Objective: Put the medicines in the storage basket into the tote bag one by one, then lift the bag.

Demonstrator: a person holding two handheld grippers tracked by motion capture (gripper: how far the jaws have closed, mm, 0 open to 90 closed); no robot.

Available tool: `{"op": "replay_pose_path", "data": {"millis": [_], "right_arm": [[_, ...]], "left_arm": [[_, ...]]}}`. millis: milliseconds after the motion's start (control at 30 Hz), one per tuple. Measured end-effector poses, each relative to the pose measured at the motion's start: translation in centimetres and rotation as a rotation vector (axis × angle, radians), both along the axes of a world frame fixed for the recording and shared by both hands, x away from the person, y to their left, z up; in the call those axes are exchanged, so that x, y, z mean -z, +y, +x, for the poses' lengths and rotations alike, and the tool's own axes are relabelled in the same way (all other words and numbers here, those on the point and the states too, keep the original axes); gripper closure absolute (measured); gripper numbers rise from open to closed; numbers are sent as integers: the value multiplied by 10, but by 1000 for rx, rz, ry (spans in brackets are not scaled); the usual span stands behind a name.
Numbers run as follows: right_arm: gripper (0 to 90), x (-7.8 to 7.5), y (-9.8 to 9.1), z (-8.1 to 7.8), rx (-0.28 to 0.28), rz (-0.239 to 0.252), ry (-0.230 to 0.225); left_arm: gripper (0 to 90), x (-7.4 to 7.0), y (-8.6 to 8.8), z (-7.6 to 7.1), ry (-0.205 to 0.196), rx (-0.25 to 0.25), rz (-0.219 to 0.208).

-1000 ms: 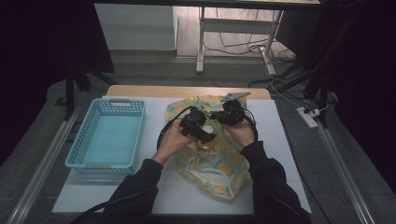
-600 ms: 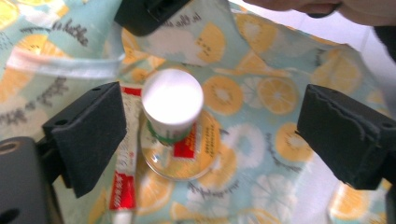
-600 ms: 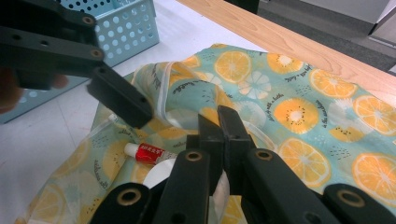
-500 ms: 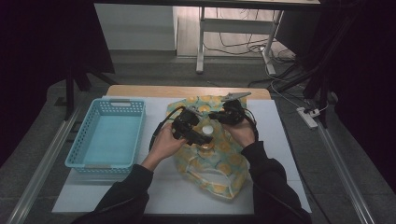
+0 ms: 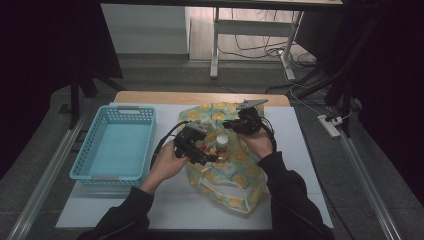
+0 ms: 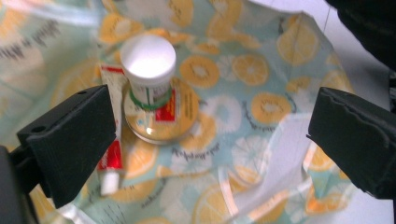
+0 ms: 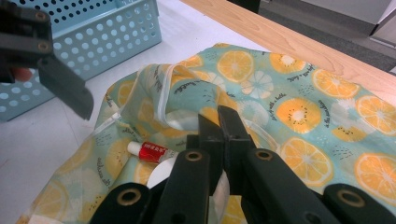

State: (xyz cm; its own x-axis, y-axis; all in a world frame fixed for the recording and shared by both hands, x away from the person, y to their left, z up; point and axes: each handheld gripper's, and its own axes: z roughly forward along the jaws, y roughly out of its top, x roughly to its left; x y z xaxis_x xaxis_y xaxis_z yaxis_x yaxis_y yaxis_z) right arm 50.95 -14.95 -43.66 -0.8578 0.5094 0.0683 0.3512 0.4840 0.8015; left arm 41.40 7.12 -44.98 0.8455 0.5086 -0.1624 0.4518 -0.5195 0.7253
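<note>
Bag point(image 6: 261, 93) with jar point(image 6: 148, 70), tube point(image 6: 111, 154)

Dim room; grey floor point(image 5: 150, 75); metal stand point(image 5: 216, 45) behind table.

The left gripper point(image 5: 200, 150) has drawn leftward off the bag point(image 5: 235, 175), jaws opening wide.

Table point(image 5: 300, 165) with basket point(image 5: 115, 145), bag point(image 5: 235, 170)
</note>
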Motion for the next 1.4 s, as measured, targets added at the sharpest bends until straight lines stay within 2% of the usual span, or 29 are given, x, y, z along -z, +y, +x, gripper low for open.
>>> {"op": "replay_pose_path", "data": {"millis": [167, 300, 400, 767, 933, 1133, 1333, 1400], "right_arm": [[900, 0, 1, -1, -4, -3, -2], [900, 0, 2, -2, -8, -4, 0], [900, 1, 3, -3, -11, -4, 2], [900, -1, 2, -4, -13, -2, 0], [900, -1, 1, -4, -12, -1, 1], [900, -1, 1, -4, -13, 1, 0], [900, 0, 2, -5, -17, 0, 0], [900, 0, 2, -5, -19, 2, 2]], "left_arm": [[0, 6, -2, -10, -11, 0, 9], [0, 9, -4, -16, 17, 17, 1], [1, 12, -4, -20, 12, 22, 10], [6, 24, -3, -25, 20, 17, 33], [6, 30, -8, -25, 23, 46, 50], [0, 41, -15, -25, 26, 77, 91], [0, 54, -18, -23, 34, 116, 88], [0, 58, -20, -22, 35, 123, 102]]}}
